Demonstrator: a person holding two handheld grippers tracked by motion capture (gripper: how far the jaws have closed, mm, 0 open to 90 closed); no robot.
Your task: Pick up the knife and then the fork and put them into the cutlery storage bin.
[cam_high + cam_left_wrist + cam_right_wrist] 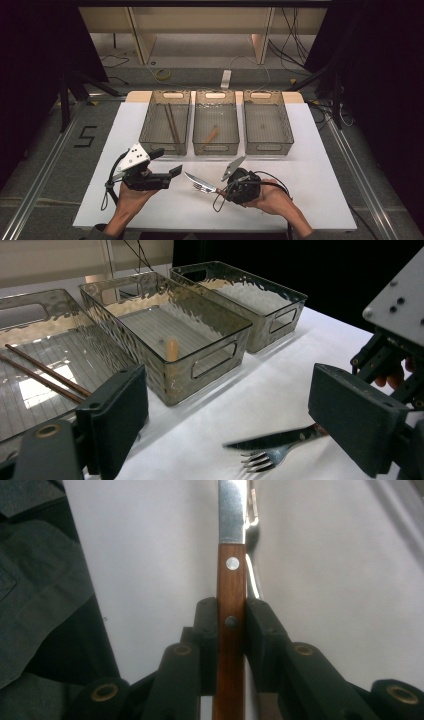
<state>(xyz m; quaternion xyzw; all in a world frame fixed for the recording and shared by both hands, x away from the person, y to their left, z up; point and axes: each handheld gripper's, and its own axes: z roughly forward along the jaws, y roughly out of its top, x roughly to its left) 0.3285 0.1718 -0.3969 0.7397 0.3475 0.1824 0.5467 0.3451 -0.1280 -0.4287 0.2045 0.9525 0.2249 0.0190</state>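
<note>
Wood and steel sit clamped together in the right gripper (231, 622): its two black jaws are closed on the brown riveted wooden handle of a table knife (231, 587), and from above the bright blade (192, 178) points left over the white desk (320, 200). A silver metal fork (202, 187) lies right alongside the knife, just under the blade; the right gripper view shows its stem running beside the handle and into the jaws, though I cannot tell whether the fork is pinched too or only resting against the knife.

That is the first risk, as I judge it: if both pieces are caught, the fork may ride up with the knife and drop off partway to the trays. The grip is also narrow, on a smooth handle with the long blade hanging out front, so a quick swing could let the knife pivot or slip.

The left gripper (167, 172) hangs with its jaws wide apart and nothing between them, close to the fork tines (257, 460). Beyond stand three clear plastic trays: the left tray (150, 131) holds brown wooden chopsticks (171, 122), the middle tray (199, 135) a small wooden piece (211, 135), the right tray (287, 130) nothing visible. A blade carried low could clip a tray wall and shove it
</note>
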